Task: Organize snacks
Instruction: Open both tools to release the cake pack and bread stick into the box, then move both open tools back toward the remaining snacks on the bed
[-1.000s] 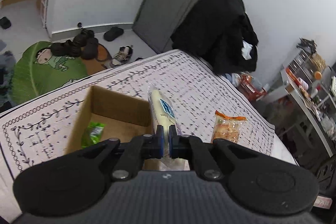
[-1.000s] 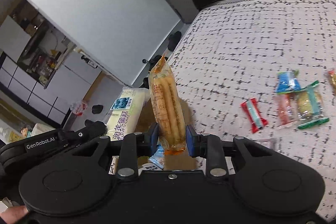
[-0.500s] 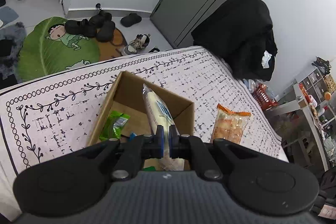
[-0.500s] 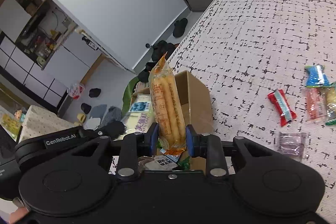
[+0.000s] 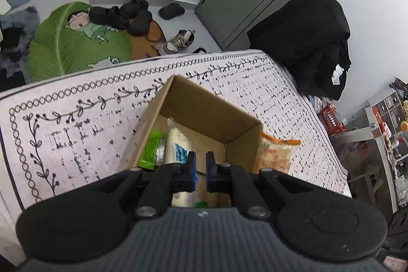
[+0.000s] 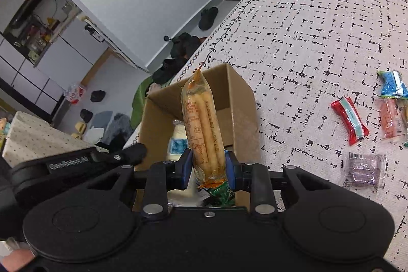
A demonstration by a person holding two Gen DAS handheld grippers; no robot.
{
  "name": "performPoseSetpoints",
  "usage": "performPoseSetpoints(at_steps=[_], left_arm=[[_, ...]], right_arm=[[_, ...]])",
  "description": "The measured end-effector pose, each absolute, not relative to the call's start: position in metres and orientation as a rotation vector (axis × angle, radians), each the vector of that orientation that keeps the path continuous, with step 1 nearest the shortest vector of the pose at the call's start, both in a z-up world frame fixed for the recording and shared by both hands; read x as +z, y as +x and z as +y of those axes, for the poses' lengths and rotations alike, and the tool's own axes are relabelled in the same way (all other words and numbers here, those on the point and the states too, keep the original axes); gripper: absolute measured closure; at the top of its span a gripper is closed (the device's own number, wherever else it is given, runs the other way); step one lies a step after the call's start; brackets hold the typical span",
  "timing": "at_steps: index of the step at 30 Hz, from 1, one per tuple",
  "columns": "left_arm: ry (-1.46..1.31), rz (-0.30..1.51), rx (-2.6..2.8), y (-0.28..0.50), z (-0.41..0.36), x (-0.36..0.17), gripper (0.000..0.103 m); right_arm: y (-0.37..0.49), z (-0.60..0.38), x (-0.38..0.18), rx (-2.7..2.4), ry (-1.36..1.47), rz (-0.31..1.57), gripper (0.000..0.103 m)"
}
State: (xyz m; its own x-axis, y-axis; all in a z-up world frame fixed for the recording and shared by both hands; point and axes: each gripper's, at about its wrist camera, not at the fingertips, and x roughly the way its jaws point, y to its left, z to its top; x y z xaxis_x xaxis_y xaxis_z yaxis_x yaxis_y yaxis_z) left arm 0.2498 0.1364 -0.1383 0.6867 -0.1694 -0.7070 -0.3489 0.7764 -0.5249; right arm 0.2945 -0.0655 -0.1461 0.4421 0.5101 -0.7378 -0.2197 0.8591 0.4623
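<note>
Right gripper clamps the breadstick packet upright above the cardboard box; left gripper stands slightly parted, empty (white packet lies inside). Advise lowering before release, avoiding the box wall

Both wrist views are evenly and brightly lit by soft, diffuse indoor light; the source itself lies outside the frames. Shadows are faint: the cardboard box shades its own interior, and the patterned cloth shows only weak shading beside the loose wrappers. A mild sheen marks the clear packet of sticks and the pale floor in the left view. Fisheye distortion bends the cloth's border and the wall lines, strongly toward the edges, and the frame corners vignette to black. Print on the cloth in the left view is slightly smeared; the near gripper bodies read dark, with little surface detail.
</note>
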Motion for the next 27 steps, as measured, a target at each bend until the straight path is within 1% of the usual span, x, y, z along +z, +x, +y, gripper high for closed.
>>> performPoseSetpoints(at_steps=[5,7,8,9,10,12,13,15,18,20,22,24,26,27], left_arm=[[-0.691,0.838,0.114,0.249,0.139,-0.134,0.095],[-0.688,0.844,0.122,0.247,0.139,-0.132,0.092],[-0.688,0.846,0.125,0.246,0.139,-0.131,0.088],[-0.687,0.848,0.128,0.246,0.139,-0.130,0.080],[-0.684,0.848,0.128,0.245,0.139,-0.129,0.076],[-0.679,0.845,0.140,0.242,0.138,-0.125,0.063],[-0.676,0.840,0.149,0.240,0.136,-0.122,0.060],[-0.670,0.826,0.158,0.236,0.134,-0.116,0.043],[-0.652,0.812,0.174,0.231,0.129,-0.108,0.029],[-0.640,0.817,0.182,0.228,0.124,-0.103,0.023],[-0.638,0.819,0.175,0.226,0.120,-0.100,0.020],[-0.624,0.820,0.173,0.223,0.114,-0.096,0.012],[-0.603,0.821,0.172,0.219,0.108,-0.093,0.010],[-0.594,0.824,0.169,0.218,0.104,-0.091,0.010]], right_arm=[[0.293,-0.065,-0.147,0.435,0.321,1.040,0.074],[0.291,-0.068,-0.144,0.423,0.320,1.035,0.072],[0.290,-0.069,-0.143,0.418,0.318,1.032,0.072],[0.288,-0.071,-0.141,0.412,0.320,1.029,0.072],[0.287,-0.073,-0.139,0.408,0.324,1.026,0.072],[0.283,-0.078,-0.135,0.401,0.329,1.019,0.071],[0.282,-0.081,-0.132,0.399,0.329,1.013,0.070],[0.277,-0.087,-0.127,0.397,0.324,1.003,0.066],[0.272,-0.096,-0.120,0.386,0.313,0.991,0.060],[0.268,-0.103,-0.115,0.378,0.313,0.978,0.056],[0.264,-0.110,-0.111,0.367,0.313,0.962,0.047],[0.260,-0.116,-0.108,0.360,0.311,0.947,0.044],[0.256,-0.122,-0.105,0.350,0.316,0.935,0.040],[0.253,-0.127,-0.104,0.341,0.322,0.927,0.036]])
